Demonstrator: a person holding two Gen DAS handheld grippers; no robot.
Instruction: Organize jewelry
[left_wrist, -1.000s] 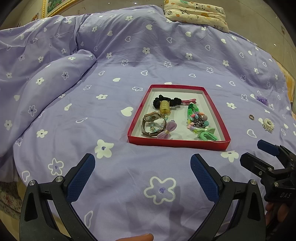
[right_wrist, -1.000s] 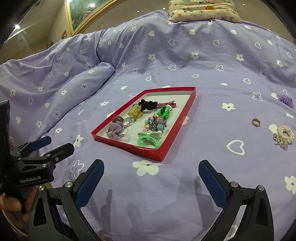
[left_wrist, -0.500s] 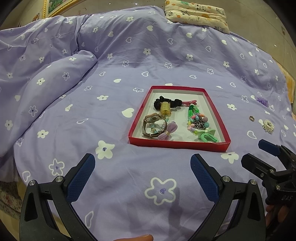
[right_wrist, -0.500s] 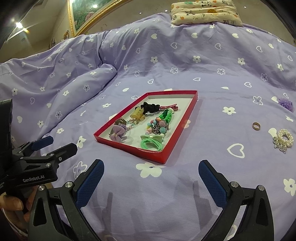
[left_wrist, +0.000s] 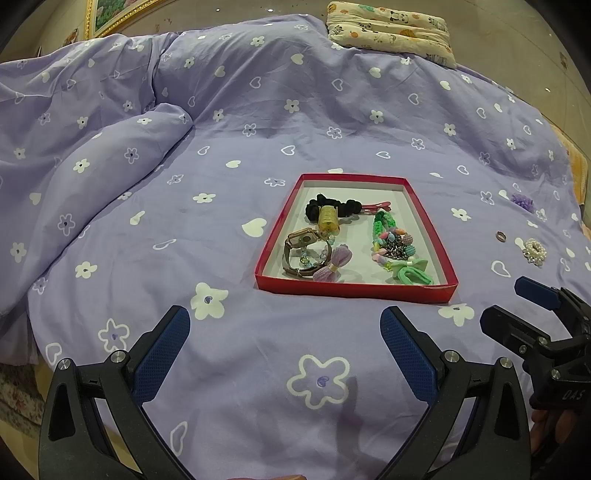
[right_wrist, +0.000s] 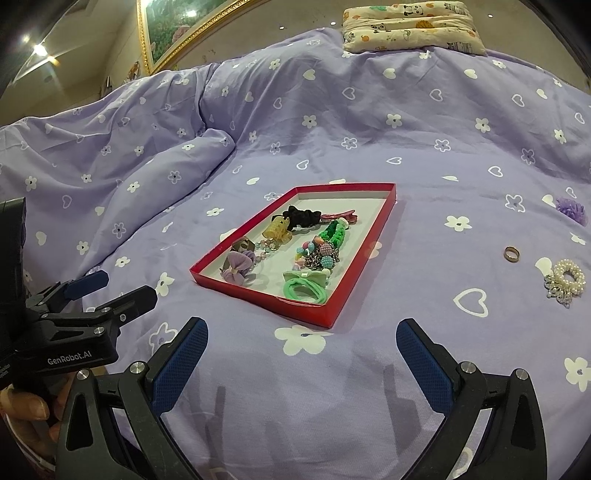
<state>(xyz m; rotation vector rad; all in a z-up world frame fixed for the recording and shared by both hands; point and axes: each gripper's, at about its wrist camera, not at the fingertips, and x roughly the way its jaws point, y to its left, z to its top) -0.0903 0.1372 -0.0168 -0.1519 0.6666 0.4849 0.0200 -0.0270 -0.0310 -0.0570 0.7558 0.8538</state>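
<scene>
A red tray (left_wrist: 354, 290) (right_wrist: 258, 290) lies on the purple bedspread and holds several pieces: a watch (left_wrist: 301, 245), a black scrunchie (left_wrist: 334, 206), a purple bow (left_wrist: 332, 264), a green hair tie (right_wrist: 306, 286). Loose on the bedspread to its right lie a small ring (right_wrist: 512, 254) (left_wrist: 500, 236), a pearl scrunchie (right_wrist: 567, 280) (left_wrist: 533, 251) and a purple flower piece (right_wrist: 571, 211) (left_wrist: 522, 201). My left gripper (left_wrist: 284, 343) is open and empty, short of the tray. My right gripper (right_wrist: 301, 354) is open and empty, near the tray's front corner.
A bunched fold of duvet (left_wrist: 110, 155) rises at the left. A patterned pillow (left_wrist: 391, 26) lies at the far edge of the bed. A gilt picture frame (right_wrist: 177, 33) hangs on the wall behind.
Both grippers have drawn back and up a little, so the tray looks slightly farther away. Both stay open.
</scene>
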